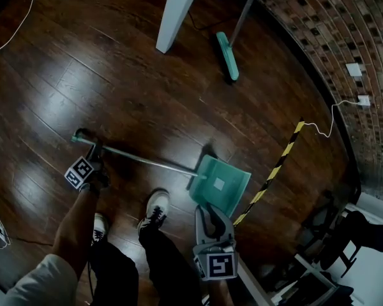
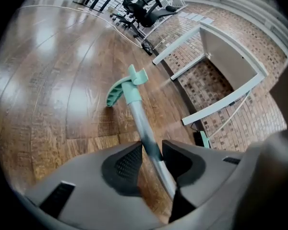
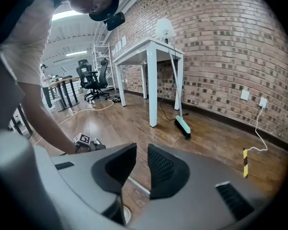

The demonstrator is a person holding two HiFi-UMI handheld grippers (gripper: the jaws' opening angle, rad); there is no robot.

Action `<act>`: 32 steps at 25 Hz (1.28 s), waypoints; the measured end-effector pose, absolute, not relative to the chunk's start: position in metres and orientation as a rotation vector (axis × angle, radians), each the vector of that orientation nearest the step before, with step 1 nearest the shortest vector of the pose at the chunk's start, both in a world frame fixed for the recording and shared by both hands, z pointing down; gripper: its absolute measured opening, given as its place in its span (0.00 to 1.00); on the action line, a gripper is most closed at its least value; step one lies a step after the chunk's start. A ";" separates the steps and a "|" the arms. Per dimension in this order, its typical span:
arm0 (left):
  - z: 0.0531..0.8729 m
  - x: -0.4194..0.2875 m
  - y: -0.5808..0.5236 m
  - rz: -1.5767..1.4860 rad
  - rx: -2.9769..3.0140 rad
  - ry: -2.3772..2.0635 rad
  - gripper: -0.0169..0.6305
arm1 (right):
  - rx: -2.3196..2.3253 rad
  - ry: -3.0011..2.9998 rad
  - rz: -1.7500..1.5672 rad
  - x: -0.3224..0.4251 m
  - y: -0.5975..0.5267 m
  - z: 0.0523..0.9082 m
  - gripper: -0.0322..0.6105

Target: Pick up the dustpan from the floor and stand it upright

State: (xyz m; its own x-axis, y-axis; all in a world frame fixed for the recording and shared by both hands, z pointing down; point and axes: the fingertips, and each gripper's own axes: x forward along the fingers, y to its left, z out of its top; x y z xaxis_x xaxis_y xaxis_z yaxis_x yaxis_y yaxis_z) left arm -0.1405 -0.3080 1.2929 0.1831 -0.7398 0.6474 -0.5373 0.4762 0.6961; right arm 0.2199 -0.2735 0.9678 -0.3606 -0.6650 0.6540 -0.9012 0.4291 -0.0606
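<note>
Head view shows the dustpan lying flat on the floor. Your left gripper straddles its handle, jaws spread, not pinching. Your right gripper hovers over the pan, jaws apart, empty.

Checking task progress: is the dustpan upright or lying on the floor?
Lying down. The dustpan rests on the floor, its handle stretched flat along the boards.

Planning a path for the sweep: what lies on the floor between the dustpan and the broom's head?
Nothing: in the head view only bare wood floor separates the dustpan from the broom's head.
</note>
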 end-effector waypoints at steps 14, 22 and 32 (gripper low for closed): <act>1.084 -0.092 -0.319 -0.197 1.316 -1.471 0.19 | 1.349 -2.141 0.510 0.204 -0.292 0.821 0.18; 0.967 -0.048 -0.338 -0.091 1.459 -1.468 0.19 | 1.478 -2.126 0.517 0.236 -0.297 0.736 0.18; 0.853 0.007 -0.339 0.145 1.783 -1.383 0.19 | 1.587 -2.091 0.493 0.272 -0.286 0.665 0.18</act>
